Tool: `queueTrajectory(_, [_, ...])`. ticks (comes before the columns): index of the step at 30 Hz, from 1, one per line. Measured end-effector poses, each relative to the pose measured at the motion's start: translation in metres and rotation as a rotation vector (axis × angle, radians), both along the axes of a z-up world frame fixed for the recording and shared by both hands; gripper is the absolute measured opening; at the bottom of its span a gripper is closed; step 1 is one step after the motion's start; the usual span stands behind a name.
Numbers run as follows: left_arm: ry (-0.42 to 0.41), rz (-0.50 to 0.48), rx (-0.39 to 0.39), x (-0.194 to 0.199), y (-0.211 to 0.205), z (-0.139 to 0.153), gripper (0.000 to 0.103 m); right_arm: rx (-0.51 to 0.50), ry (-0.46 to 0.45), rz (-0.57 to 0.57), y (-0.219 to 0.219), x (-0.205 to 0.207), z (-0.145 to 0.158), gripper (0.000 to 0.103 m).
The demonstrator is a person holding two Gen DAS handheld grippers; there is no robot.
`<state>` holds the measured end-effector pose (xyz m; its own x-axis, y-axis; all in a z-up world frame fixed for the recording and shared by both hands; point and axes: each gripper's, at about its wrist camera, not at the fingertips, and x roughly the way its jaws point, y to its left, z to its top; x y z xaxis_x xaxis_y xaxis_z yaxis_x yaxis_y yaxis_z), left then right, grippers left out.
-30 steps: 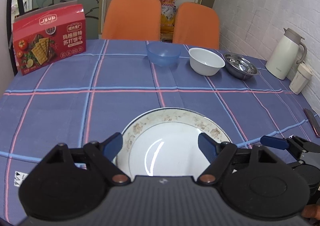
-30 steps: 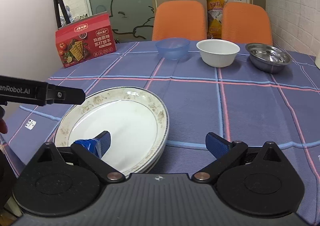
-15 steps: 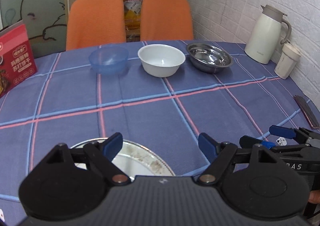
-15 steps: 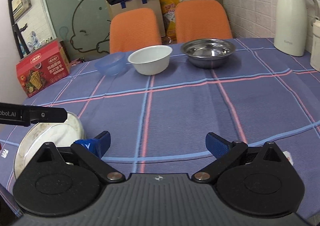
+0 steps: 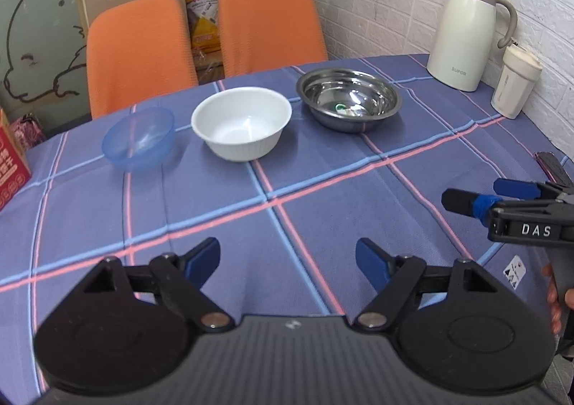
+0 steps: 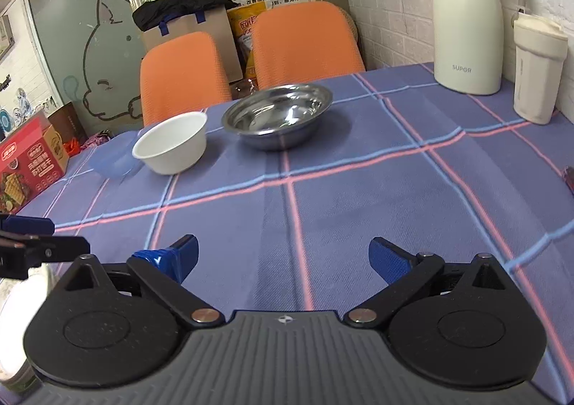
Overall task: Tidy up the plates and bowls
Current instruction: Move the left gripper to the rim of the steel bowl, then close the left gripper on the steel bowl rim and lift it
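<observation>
Three bowls stand in a row at the far side of the table: a blue plastic bowl (image 5: 138,142), a white bowl (image 5: 242,127) and a steel bowl (image 5: 349,98). They also show in the right wrist view: the white bowl (image 6: 171,143), the steel bowl (image 6: 278,119), and the blue bowl (image 6: 113,161) partly hidden behind the white one. The plate stack (image 6: 18,329) peeks out at the lower left edge. My left gripper (image 5: 287,259) is open and empty over the cloth. My right gripper (image 6: 283,256) is open and empty, and also shows in the left wrist view (image 5: 480,196).
A white thermos (image 5: 470,31) and a cream cup (image 5: 516,85) stand at the right by the brick wall. A red cracker box (image 6: 28,161) sits at the left. Two orange chairs (image 5: 201,42) stand behind the table. A dark flat object (image 5: 554,168) lies near the right edge.
Both grippers have swung right and forward, away from the plate stack and toward the bowls. The plates have left the left wrist view. Both grippers stay open.
</observation>
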<state>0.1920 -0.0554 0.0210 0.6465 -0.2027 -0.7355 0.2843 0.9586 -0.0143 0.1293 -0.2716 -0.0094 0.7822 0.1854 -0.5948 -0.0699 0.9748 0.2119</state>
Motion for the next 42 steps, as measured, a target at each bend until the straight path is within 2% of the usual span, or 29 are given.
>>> queueTrajectory(7, [-0.033,-0.026,-0.041,0.057,-0.019,0.016,0.08,-0.022,-0.018,-0.013,-0.016,0.034,0.006,0.089])
queueTrajectory(14, [0.008,-0.075,-0.145,0.155,-0.045,0.022,0.08,-0.059,-0.018,0.02,-0.018,0.079,0.016,0.089])
queueTrajectory(18, [0.051,-0.081,-0.139,0.212,-0.066,0.011,0.08,-0.067,-0.007,0.017,-0.017,0.11,0.017,0.089])
queueTrajectory(22, [0.108,-0.081,-0.102,0.253,-0.085,-0.01,0.08,-0.043,0.038,-0.009,-0.021,0.144,0.008,0.089])
queueTrajectory(26, [0.121,-0.1,-0.094,0.27,-0.091,-0.027,0.076,-0.034,0.089,-0.027,-0.021,0.171,-0.006,0.089])
queueTrajectory(28, [0.152,-0.12,-0.107,0.275,-0.092,-0.034,0.061,-0.04,0.111,-0.005,-0.018,0.179,-0.012,0.089])
queueTrajectory(31, [0.182,-0.123,-0.081,0.278,-0.094,-0.047,0.051,-0.033,0.141,0.042,-0.011,0.185,-0.023,0.089])
queueTrajectory(33, [0.185,-0.131,-0.068,0.277,-0.095,-0.05,0.043,-0.05,0.123,0.066,-0.006,0.185,-0.024,0.089])
queueTrajectory(36, [0.195,-0.165,-0.07,0.276,-0.098,-0.049,0.038,-0.065,0.116,0.1,0.001,0.186,-0.024,0.089])
queueTrajectory(39, [0.213,-0.205,-0.077,0.274,-0.101,-0.047,0.037,-0.075,0.115,0.129,0.005,0.185,-0.023,0.089])
queueTrajectory(42, [0.219,-0.233,-0.044,0.27,-0.106,-0.048,0.037,-0.058,0.122,0.168,0.011,0.184,-0.02,0.089])
